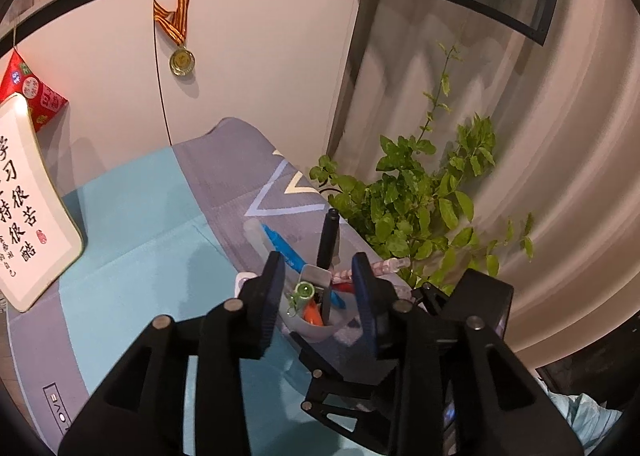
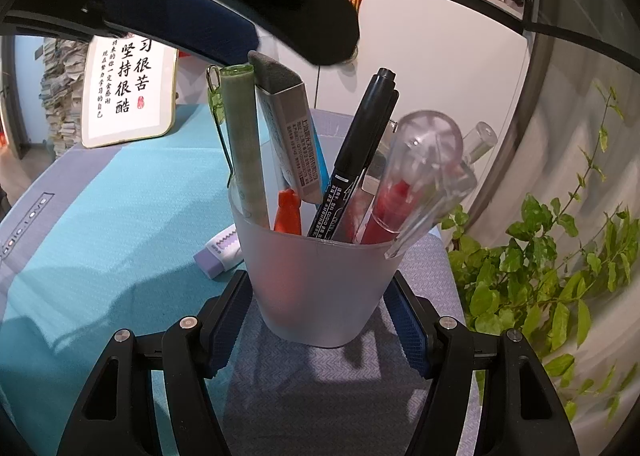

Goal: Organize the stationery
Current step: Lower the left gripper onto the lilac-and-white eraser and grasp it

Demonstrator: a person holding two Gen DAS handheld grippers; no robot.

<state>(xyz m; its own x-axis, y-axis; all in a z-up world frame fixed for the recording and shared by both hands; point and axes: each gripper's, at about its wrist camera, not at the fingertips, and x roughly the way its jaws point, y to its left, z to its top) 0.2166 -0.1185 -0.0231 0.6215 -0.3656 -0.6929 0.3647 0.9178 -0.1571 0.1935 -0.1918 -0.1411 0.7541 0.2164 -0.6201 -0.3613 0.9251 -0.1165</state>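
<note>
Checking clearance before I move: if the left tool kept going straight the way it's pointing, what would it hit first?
Probably the eraser standing in the cup, directly between the left tool fingers; depth is uncertain.

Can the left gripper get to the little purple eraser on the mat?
Probably yes. The eraser lies bare on the mat beside the cup, and the left gripper hangs open just above the cup, holding nothing.

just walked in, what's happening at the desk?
A person is tidying stationery with two handheld grippers. The right gripper is clamped on the frosted cup, steadying it on the mat. The left gripper hovers over the cup's top, jaws apart around the grey eraser, not pressing it. An eraser lies on the mat beside the cup.
</note>
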